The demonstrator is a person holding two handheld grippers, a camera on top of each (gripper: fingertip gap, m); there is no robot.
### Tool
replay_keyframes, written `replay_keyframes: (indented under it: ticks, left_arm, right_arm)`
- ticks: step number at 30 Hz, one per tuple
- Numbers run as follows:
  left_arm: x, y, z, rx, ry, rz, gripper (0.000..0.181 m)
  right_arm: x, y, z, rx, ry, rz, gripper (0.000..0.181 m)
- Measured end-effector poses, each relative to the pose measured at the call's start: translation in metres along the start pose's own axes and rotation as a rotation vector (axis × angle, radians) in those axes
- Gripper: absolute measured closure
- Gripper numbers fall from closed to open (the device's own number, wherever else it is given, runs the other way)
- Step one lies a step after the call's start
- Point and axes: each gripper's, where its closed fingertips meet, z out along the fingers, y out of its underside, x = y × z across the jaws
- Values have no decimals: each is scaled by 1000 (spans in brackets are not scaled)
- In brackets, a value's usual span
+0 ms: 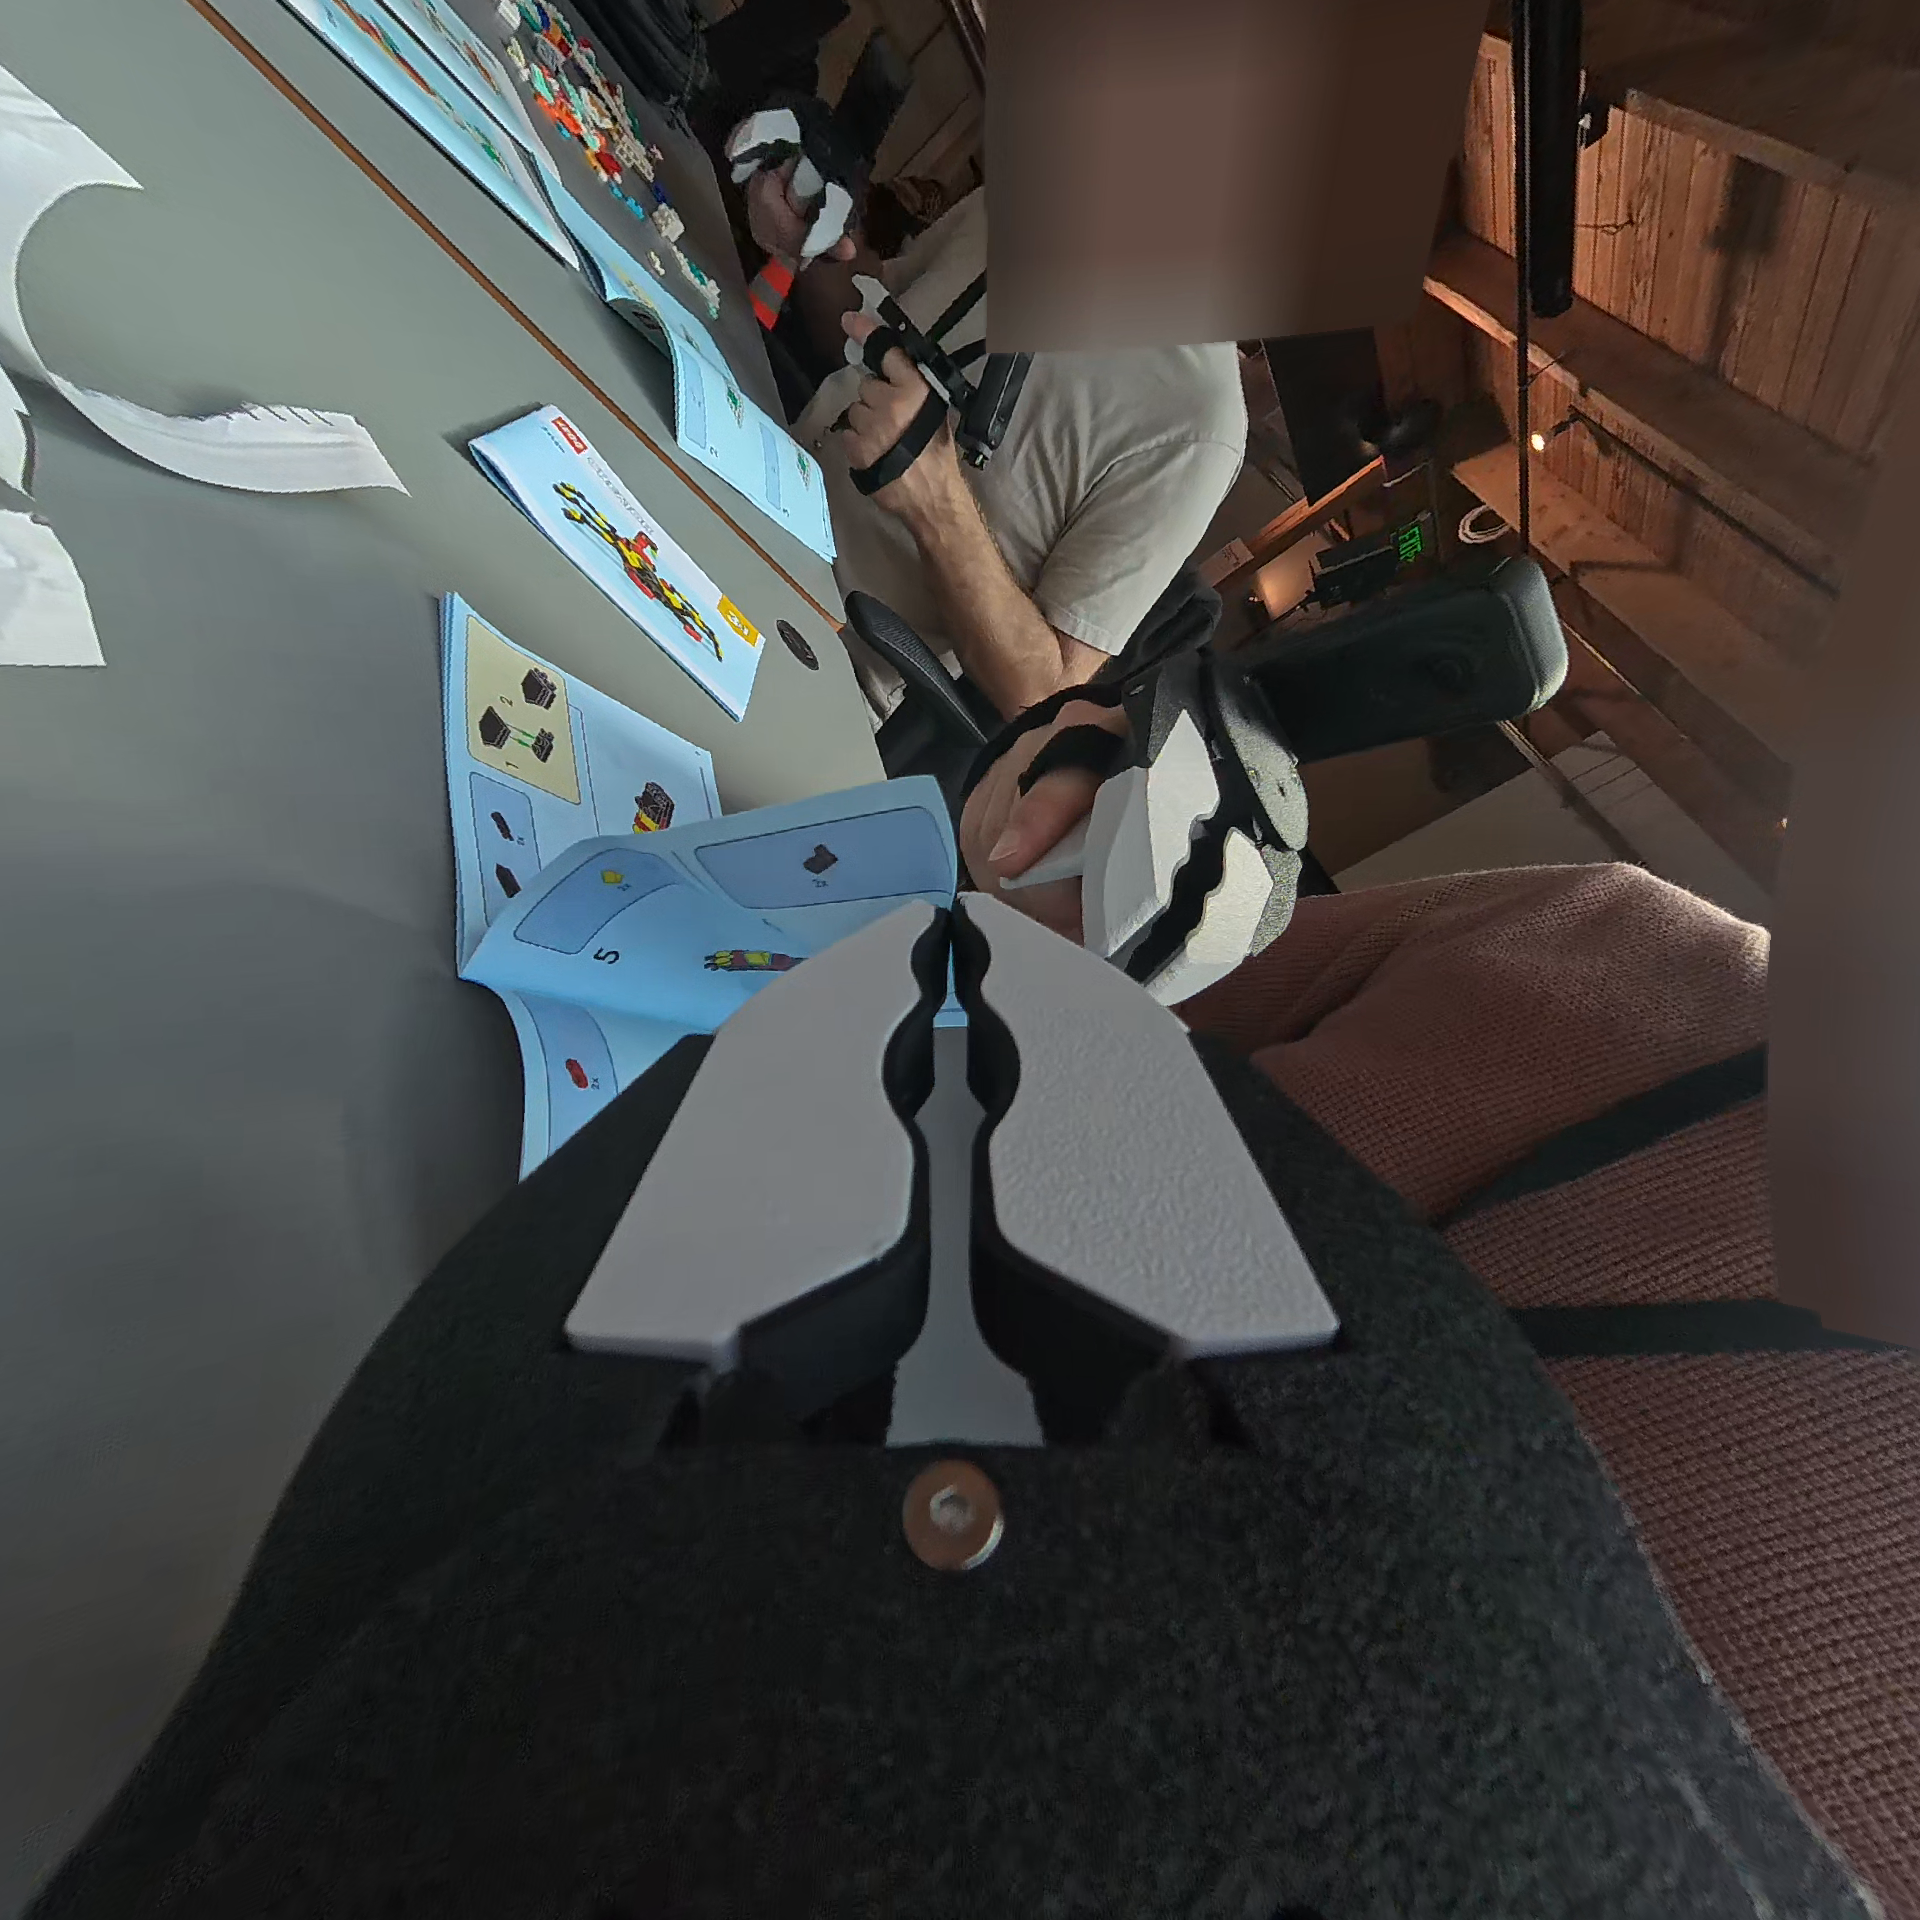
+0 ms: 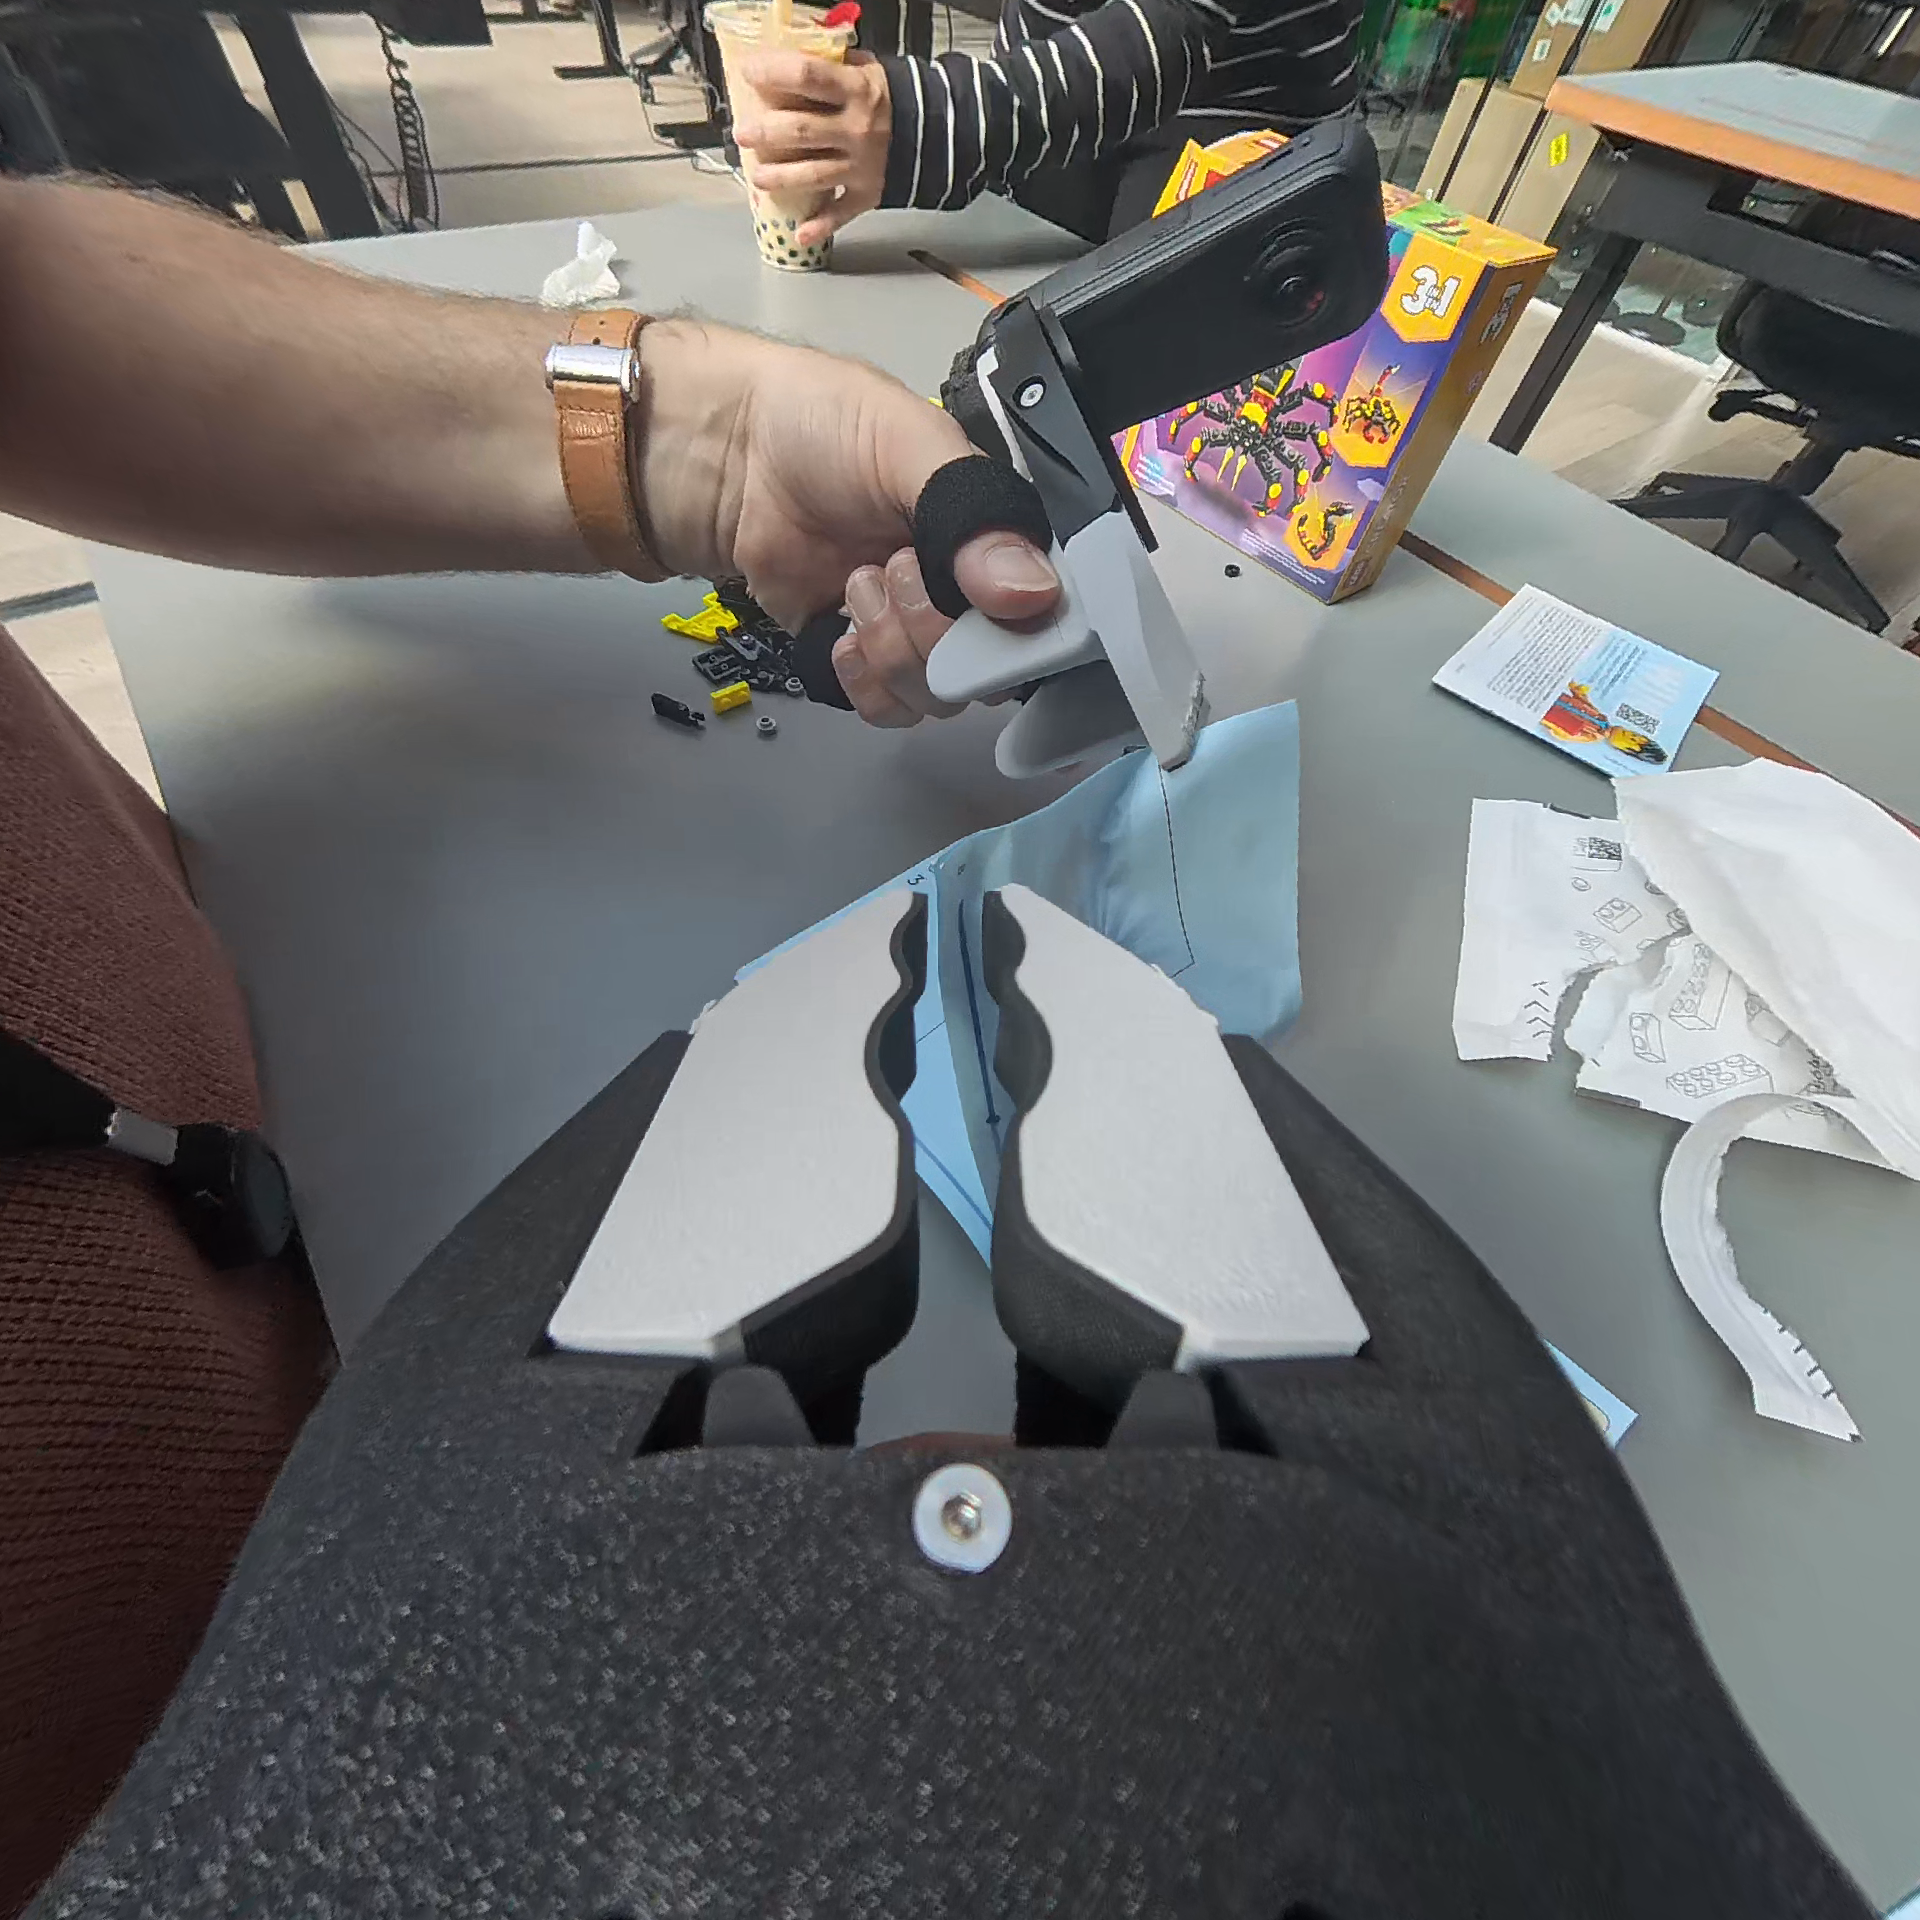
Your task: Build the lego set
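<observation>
Page-turning step, no building yet. Left tool (image 1: 954, 920) is pressed together on the raised page of the open booklet (image 1: 582, 935), which lies on the bench (image 2: 468, 883) in front of both tools. Right tool (image 2: 956, 904) hovers over it, narrowly spread, gripping nothing.

Next, by my reading: lay the page flat, read it, then reach for the loose bricks (image 2: 732, 655), well apart.

Count:
- one box (image 2: 1382, 436)
- one closed booklet (image 1: 623, 561)
- one leaflet (image 2: 1574, 681)
- torn paper (image 2: 1662, 987), several scraps
- bricks too small to tally
</observation>
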Motion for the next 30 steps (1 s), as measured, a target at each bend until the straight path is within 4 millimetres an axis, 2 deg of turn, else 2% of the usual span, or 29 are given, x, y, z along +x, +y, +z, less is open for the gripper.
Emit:
replay_keyframes:
  ticks: [30]
  left_arm:
    - [2,0,3,-12,8,8,181]
  right_arm:
    - [3,-2,1,12,-33,28,172]
